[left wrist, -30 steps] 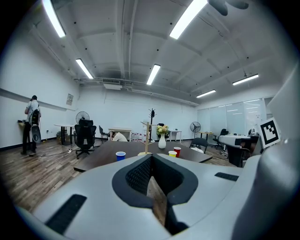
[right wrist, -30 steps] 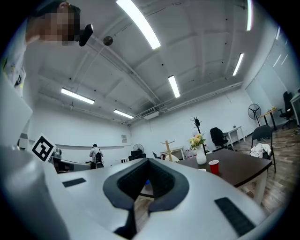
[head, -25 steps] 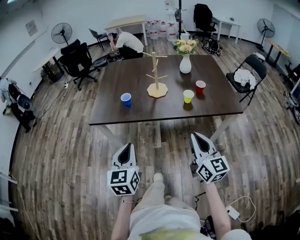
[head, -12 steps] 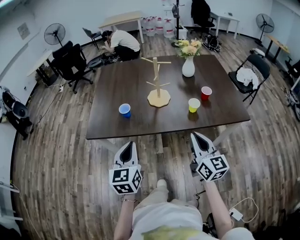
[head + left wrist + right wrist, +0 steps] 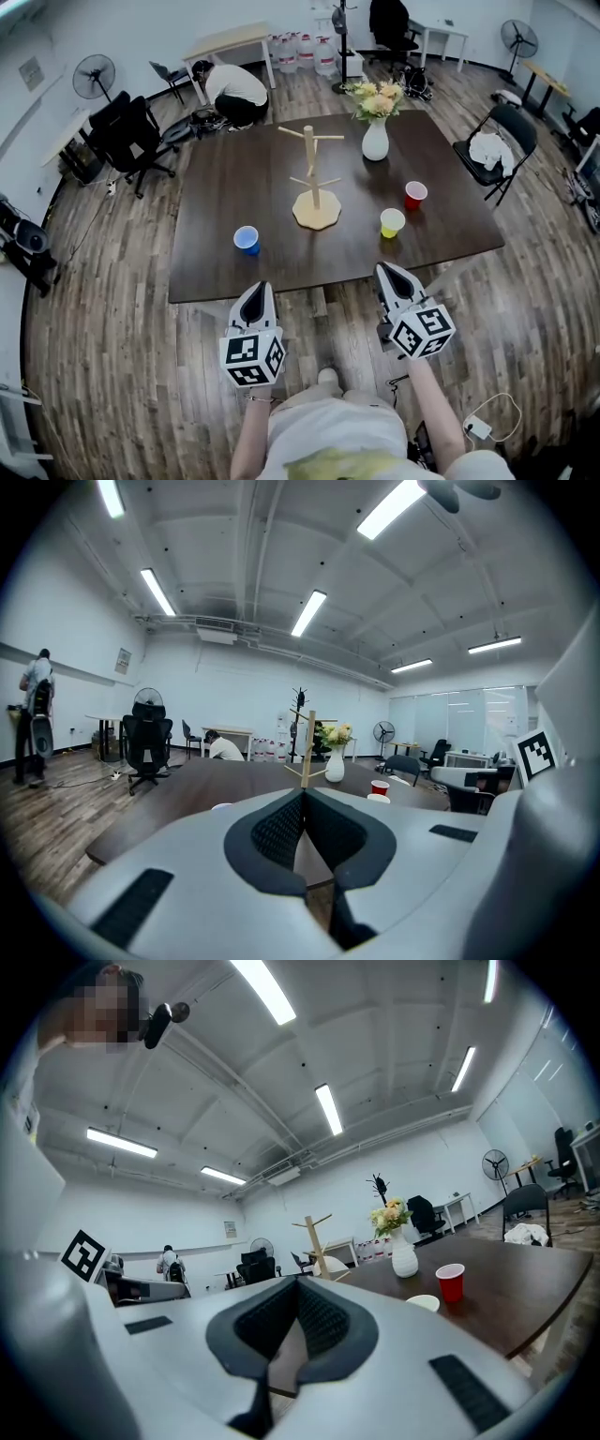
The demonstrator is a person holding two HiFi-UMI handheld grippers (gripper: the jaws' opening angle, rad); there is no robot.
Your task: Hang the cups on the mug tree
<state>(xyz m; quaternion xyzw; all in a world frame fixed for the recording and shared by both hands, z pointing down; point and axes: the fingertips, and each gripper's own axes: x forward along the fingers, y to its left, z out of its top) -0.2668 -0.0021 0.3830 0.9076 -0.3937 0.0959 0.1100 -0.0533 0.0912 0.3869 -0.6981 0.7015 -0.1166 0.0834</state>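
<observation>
Three cups stand upright on the dark table [image 5: 216,178], mouths up, and none of them hangs on the mug tree.

Furthest left we see the blue cup [image 5: 247,240], in the left part of the table and close to its near edge. Just short of that edge, off the table, our left gripper [image 5: 255,287] points towards the table. Its jaws are pressed together with nothing between them.

The mug tree [image 5: 314,187] stands near the middle of the table, well apart from the blue cup. Its long axis is vertical: the post rises straight from a flat wooden base, and its pegs slant upward to the left and to the right, all of them bare. Behind it and to its right, near the far edge, stands a white vase [image 5: 375,142] of flowers.

Our right gripper [image 5: 384,270] also sits just off the near edge and points towards the table. Its jaws are closed tip to tip, and it is empty too. Just beyond it stands the yellow cup [image 5: 392,222], near the near edge. The red cup [image 5: 415,194] stands near the yellow one, slightly farther in and to its right, not touching it.
</observation>
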